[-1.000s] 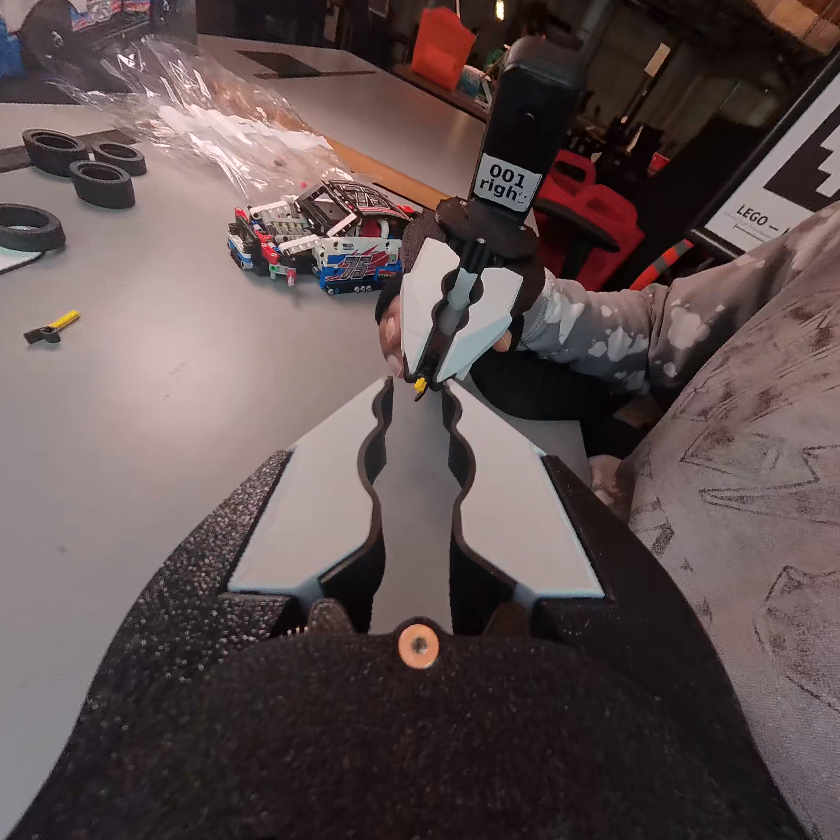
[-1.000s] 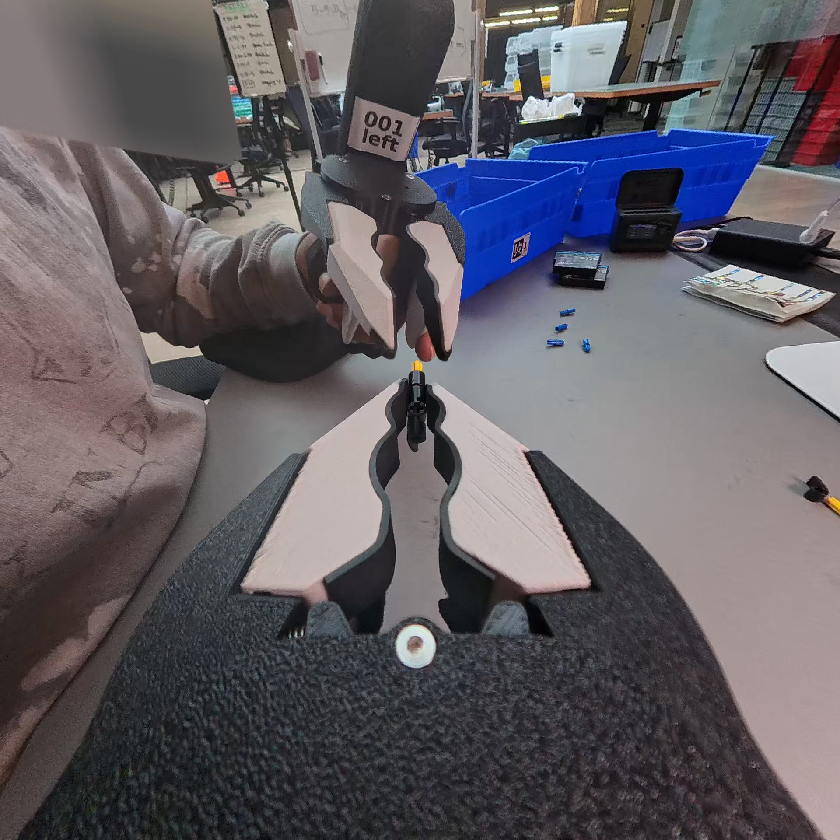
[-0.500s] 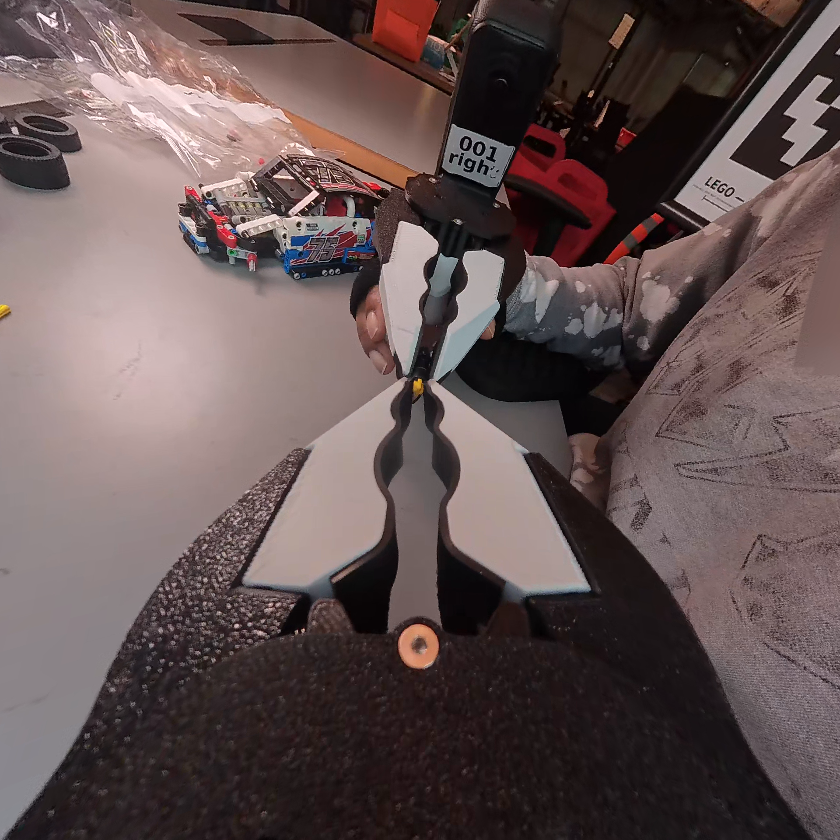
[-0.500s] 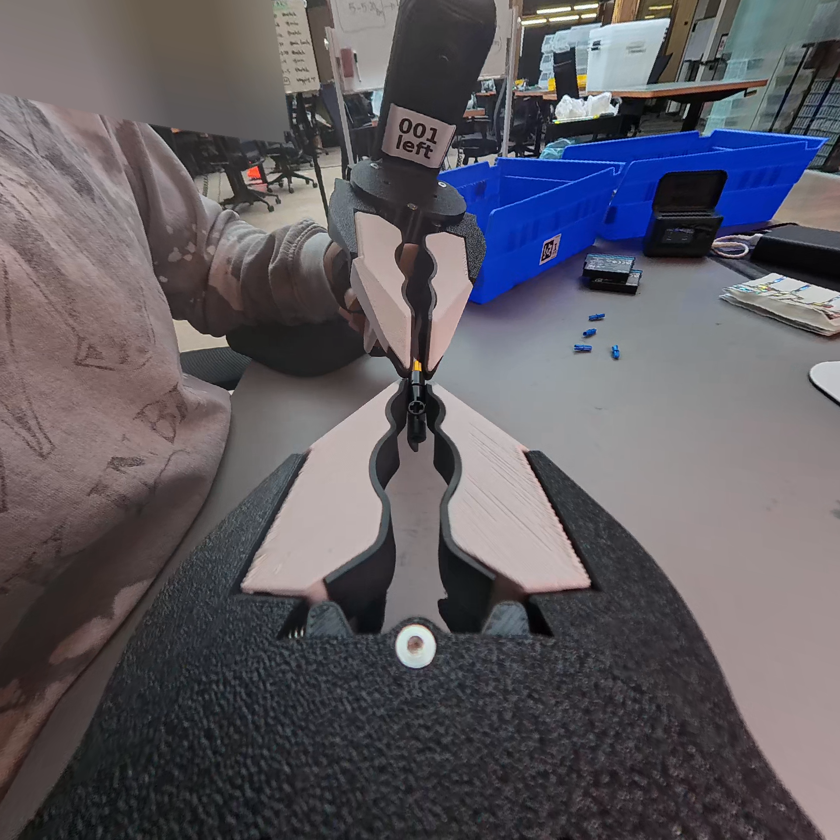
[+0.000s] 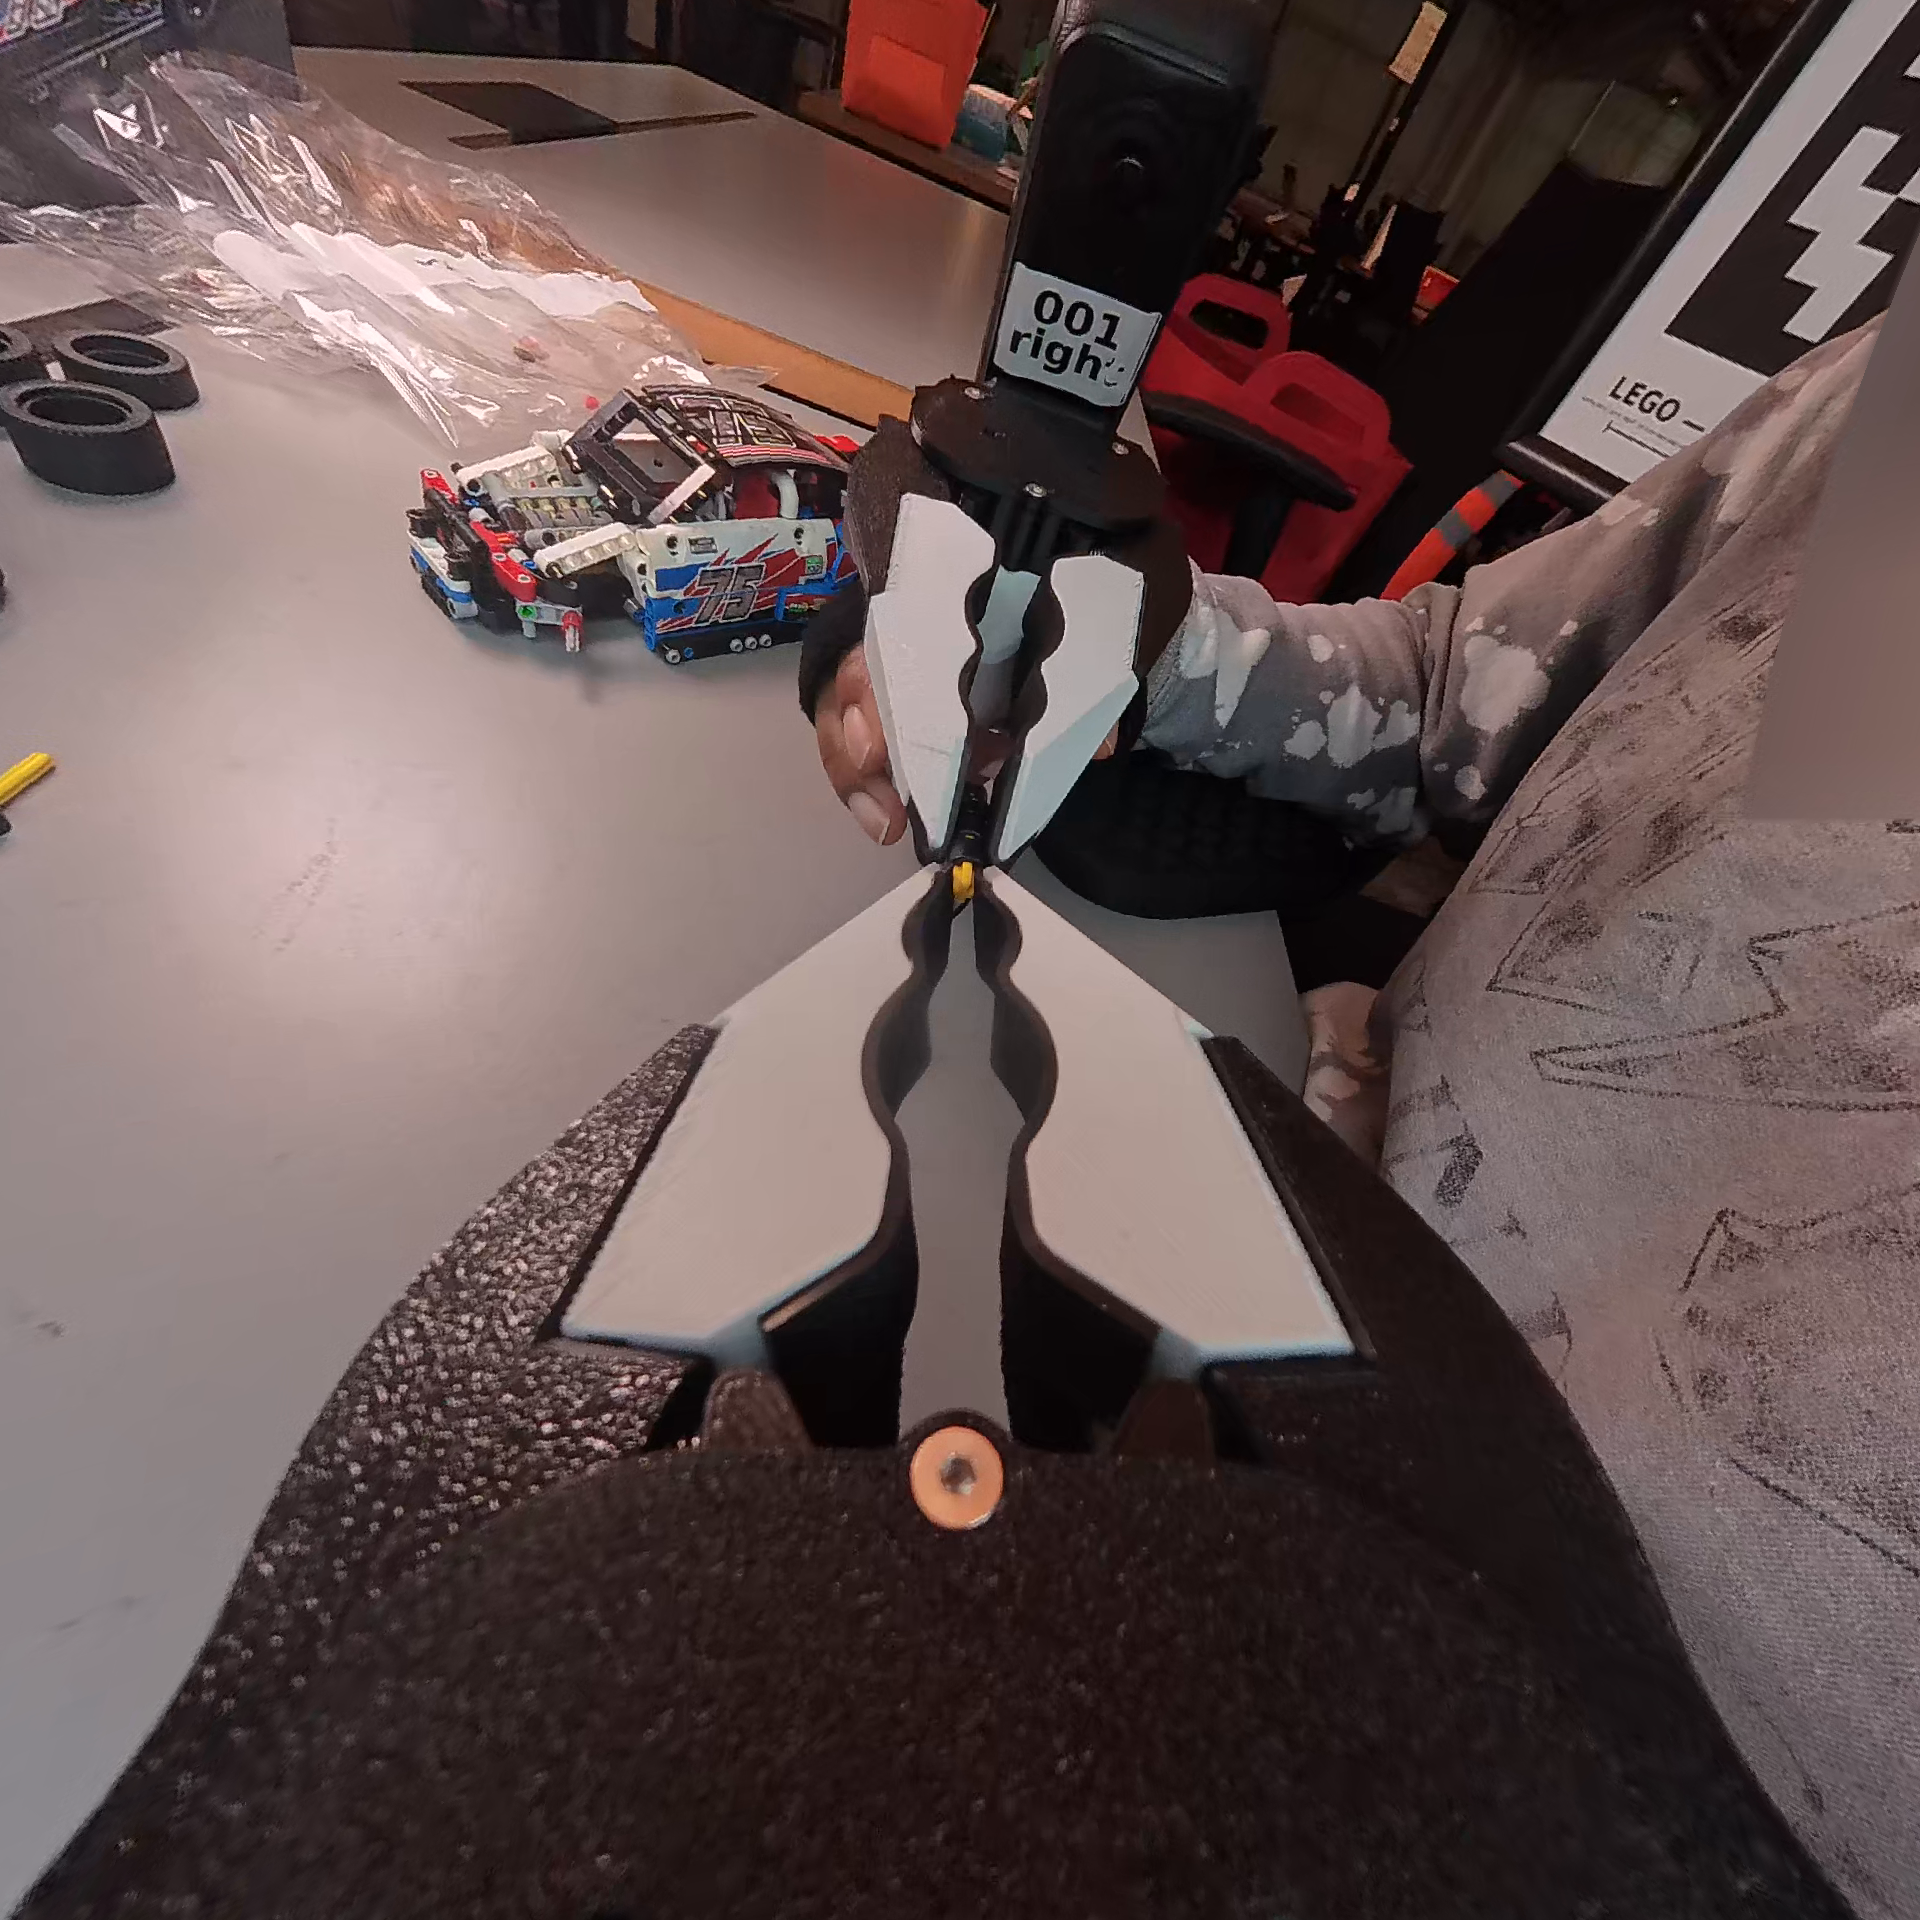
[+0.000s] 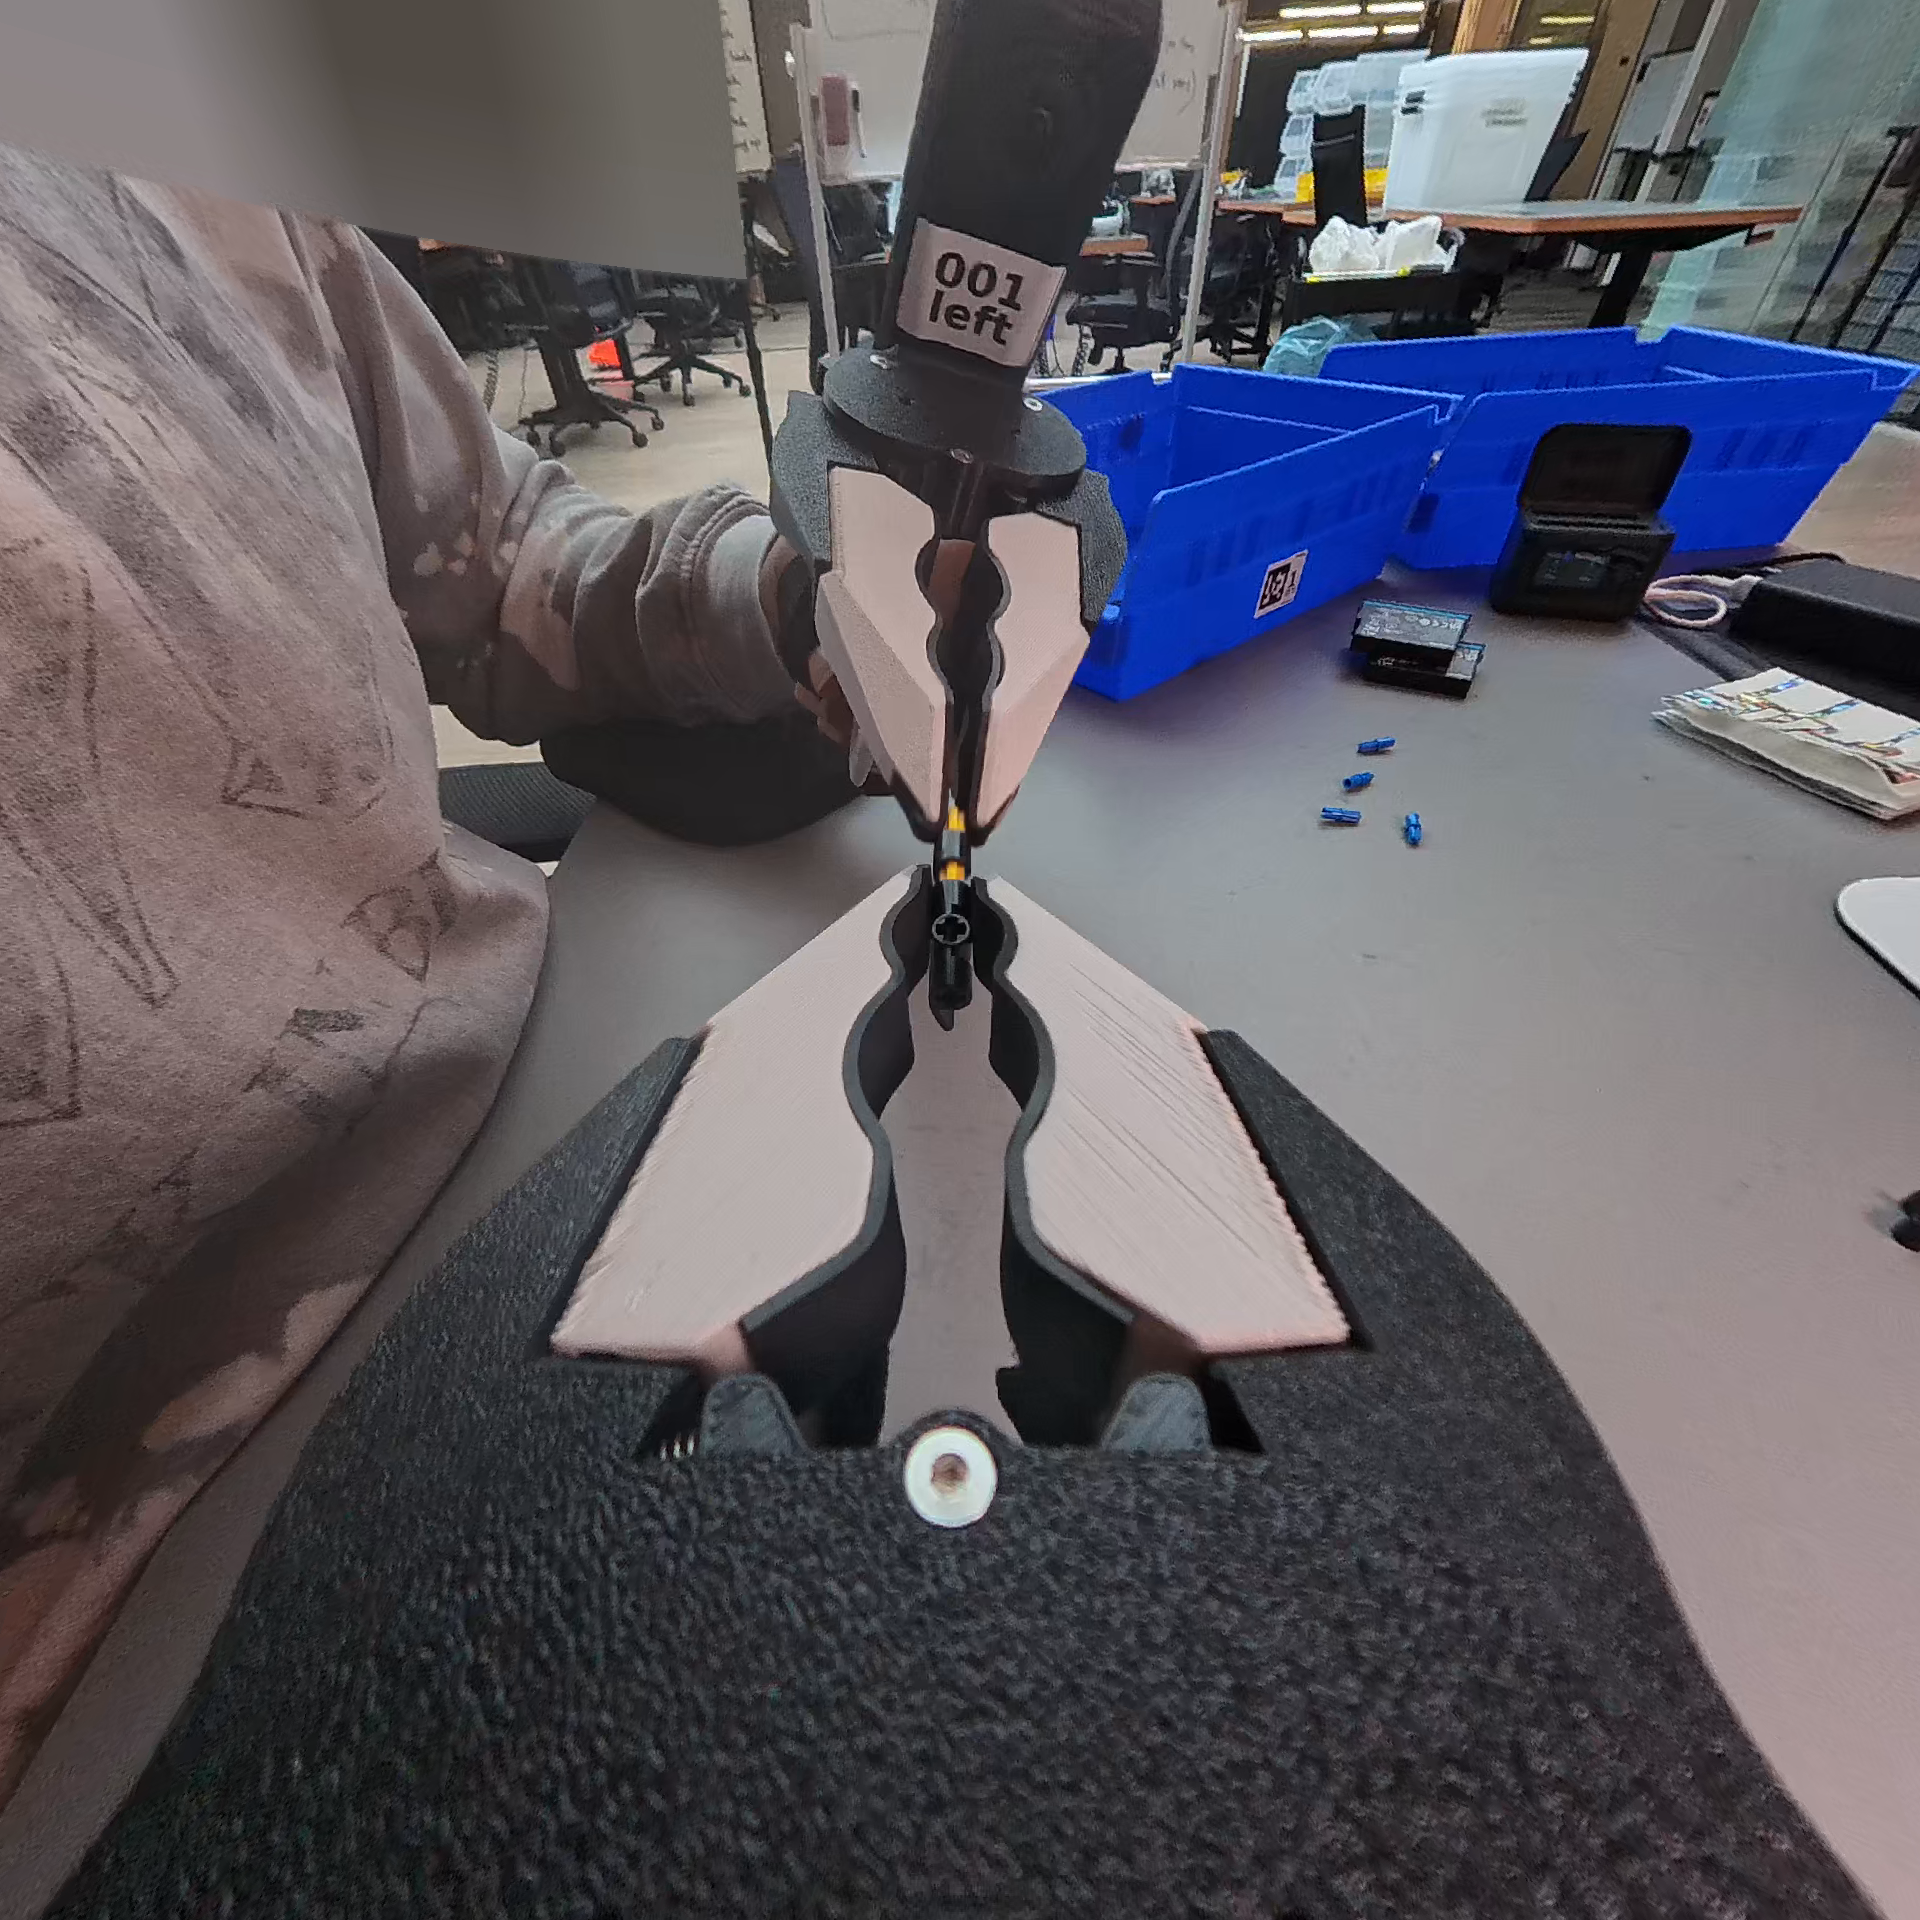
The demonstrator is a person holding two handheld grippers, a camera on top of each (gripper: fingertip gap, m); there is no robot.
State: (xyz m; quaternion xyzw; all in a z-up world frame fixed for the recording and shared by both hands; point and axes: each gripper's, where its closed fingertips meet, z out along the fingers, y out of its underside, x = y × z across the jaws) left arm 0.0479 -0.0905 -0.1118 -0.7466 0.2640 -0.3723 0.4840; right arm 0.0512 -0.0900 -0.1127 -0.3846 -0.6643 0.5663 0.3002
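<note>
My two grippers meet tip to tip above the grey table. My right gripper is shut on a small black connector with a yellow axle sticking out of its front. My left gripper is shut on the free end of that yellow axle. In the left wrist view the right gripper points down at my fingertips. In the right wrist view the left gripper does the same. A person's hands and a grey patterned sleeve hold both.
A brick-built race car without wheels, black tyres, a clear plastic bag and a yellow axle piece lie to the left. Blue bins, blue pins, black battery packs and a booklet lie to the right. Left and right tips are no more than a few centimetres apart. Left tips and right tips are each some 25 centimeters from the yellow axle piece.
The left gripper was open and apart from the right one. The two came together, and the left gripper shut on the yellow axle that the right gripper's piece holds out.
</note>
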